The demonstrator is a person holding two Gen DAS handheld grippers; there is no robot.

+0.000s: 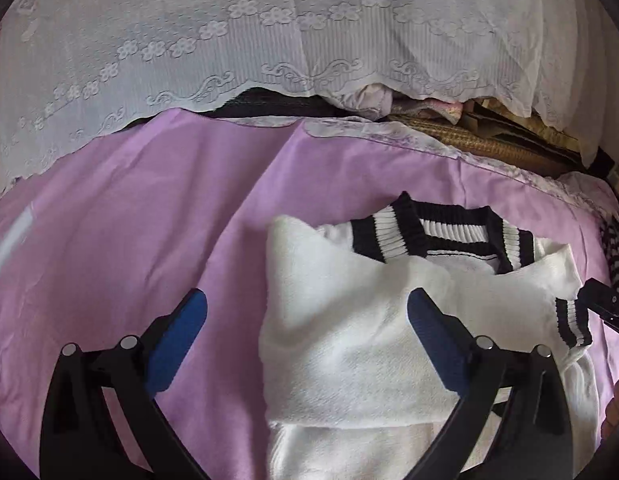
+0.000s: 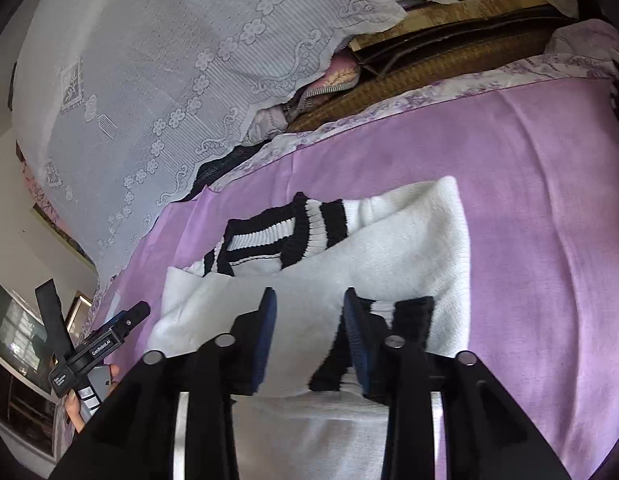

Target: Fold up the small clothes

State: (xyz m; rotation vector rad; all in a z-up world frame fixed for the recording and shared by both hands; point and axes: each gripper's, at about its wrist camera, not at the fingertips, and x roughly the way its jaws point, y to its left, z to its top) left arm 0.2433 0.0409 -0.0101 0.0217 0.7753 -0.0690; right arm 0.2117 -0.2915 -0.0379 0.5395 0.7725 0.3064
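- The white sweater [image 1: 349, 344] lies on the purple sheet [image 1: 129, 240], toward the near right of the bed. Its black-and-white striped collar [image 1: 449, 236] points to the far side, and both sleeves are laid across the chest.
- Your main risk, as I judge it, is the right sleeve: its striped cuff [image 2: 393, 320] sits just beside the right gripper [image 2: 309, 300]. If you draw that hand away low, a pad could snag the knit and drag the sleeve back off the body.
- The folded sleeves look loose and puffy. If you lift the hem over them too fast, they could slide and the fold would come out crooked.
- The left edge of the sweater lies between the fingers of your left gripper [image 1: 307, 316]. If you close there without checking, you may catch only the top layer and peel it off the layers beneath.
- Left gripper: spread wide, nothing held. Its right pad [image 1: 429, 336] is over the white knit; I cannot tell whether it touches. Its left pad [image 1: 177, 340] is over bare sheet.
- Right gripper: partly parted, with white knit showing in the gap. The pads do not appear to press on it, so I judge the sleeve released.
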